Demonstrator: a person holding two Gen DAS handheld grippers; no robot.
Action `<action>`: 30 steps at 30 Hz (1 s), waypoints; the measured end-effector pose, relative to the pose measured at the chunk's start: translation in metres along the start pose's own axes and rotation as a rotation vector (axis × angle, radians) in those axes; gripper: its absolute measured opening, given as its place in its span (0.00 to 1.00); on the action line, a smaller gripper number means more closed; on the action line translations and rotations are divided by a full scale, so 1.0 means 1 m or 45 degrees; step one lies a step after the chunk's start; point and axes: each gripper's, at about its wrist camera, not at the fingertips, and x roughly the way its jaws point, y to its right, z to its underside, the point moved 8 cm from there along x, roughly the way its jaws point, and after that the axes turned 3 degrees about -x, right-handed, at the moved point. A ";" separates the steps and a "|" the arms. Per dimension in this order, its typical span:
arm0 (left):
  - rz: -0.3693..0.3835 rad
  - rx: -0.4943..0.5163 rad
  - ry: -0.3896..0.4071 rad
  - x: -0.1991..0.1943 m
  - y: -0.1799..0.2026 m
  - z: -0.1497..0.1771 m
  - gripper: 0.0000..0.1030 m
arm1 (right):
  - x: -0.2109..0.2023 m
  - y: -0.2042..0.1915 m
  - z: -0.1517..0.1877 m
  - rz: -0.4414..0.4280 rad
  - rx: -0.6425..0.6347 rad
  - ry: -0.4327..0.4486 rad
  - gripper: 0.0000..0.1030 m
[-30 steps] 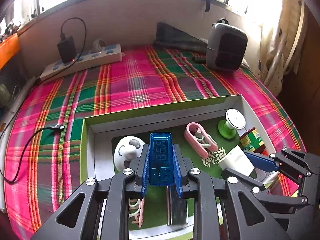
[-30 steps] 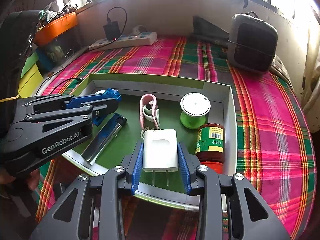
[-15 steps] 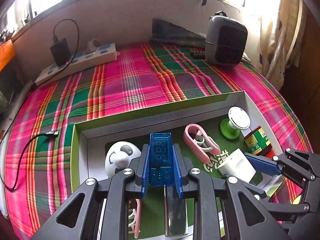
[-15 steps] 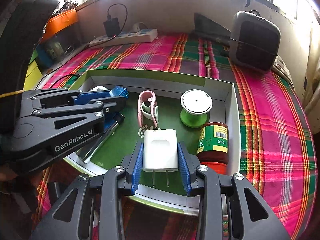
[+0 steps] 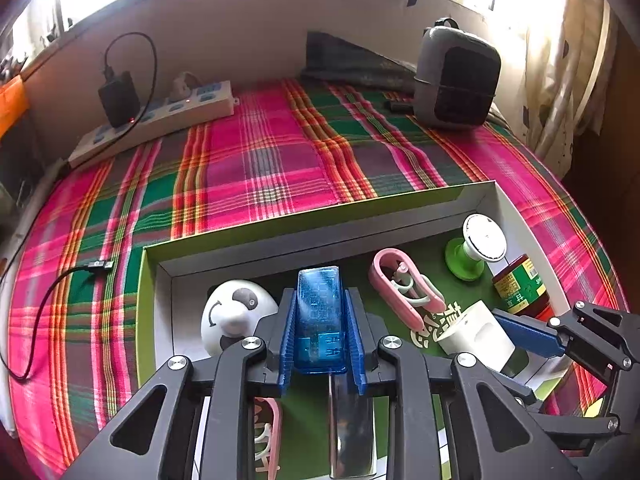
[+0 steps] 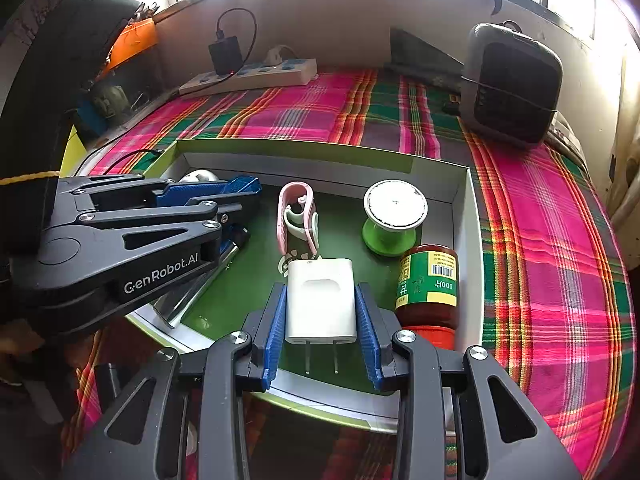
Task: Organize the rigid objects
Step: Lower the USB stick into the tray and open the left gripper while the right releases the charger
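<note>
The blue USB meter [image 5: 319, 320], clamped in the left gripper [image 5: 320, 334], has been carried slightly forward over the tray [image 5: 316, 222]; the white charger [image 6: 321, 300] is held pinched, unmoved, by the right gripper [image 6: 322, 322].

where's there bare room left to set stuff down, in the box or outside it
Outside: the plaid cloth lies bare between the box's far wall, the power strip and the grey heater. Inside: a green strip between pink clip and spool. Elsewhere the box is crowded.
</note>
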 end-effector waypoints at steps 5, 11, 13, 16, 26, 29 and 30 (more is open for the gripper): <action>0.010 -0.009 -0.010 0.002 -0.001 0.001 0.24 | 0.000 0.000 0.000 -0.001 0.003 0.002 0.34; 0.006 -0.010 -0.009 0.002 -0.002 0.002 0.26 | -0.001 -0.001 0.000 -0.008 0.009 0.003 0.34; 0.009 -0.011 -0.010 0.002 -0.001 0.002 0.28 | -0.001 -0.001 0.000 -0.011 0.011 0.004 0.34; 0.011 -0.010 -0.009 0.001 0.000 0.002 0.30 | -0.002 -0.002 0.001 -0.012 0.009 0.008 0.34; 0.013 0.002 0.019 -0.009 0.002 0.004 0.37 | -0.006 -0.002 0.000 -0.012 0.012 0.029 0.44; 0.015 0.006 0.021 -0.013 0.002 0.007 0.37 | -0.008 0.000 0.000 0.002 0.028 0.035 0.44; 0.016 0.009 0.023 -0.015 0.003 0.008 0.37 | -0.010 0.001 0.000 0.005 0.032 0.038 0.44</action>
